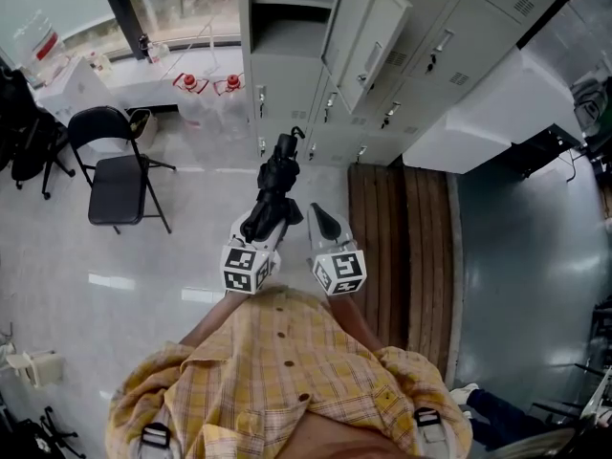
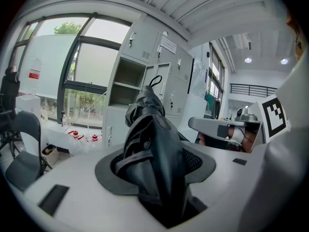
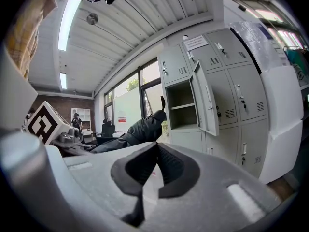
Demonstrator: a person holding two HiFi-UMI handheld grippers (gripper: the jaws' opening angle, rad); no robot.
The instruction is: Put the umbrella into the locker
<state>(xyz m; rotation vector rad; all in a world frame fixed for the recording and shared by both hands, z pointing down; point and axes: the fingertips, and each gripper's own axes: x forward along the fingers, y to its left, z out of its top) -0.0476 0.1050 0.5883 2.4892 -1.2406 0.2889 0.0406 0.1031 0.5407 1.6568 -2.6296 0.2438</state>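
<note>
One folded black umbrella (image 1: 275,182) in the air, short of the open locker (image 1: 287,29) | left hand-held gripper (image 1: 258,229) clenched on its lower part | right hand-held gripper (image 1: 322,220) just beside, jaws together, empty

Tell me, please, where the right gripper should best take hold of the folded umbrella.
Grip the folded umbrella on its bundled canopy just ahead of the left gripper, coming from its right side: it points forward, and that flank faces the right gripper, whose jaws are shut.
</note>
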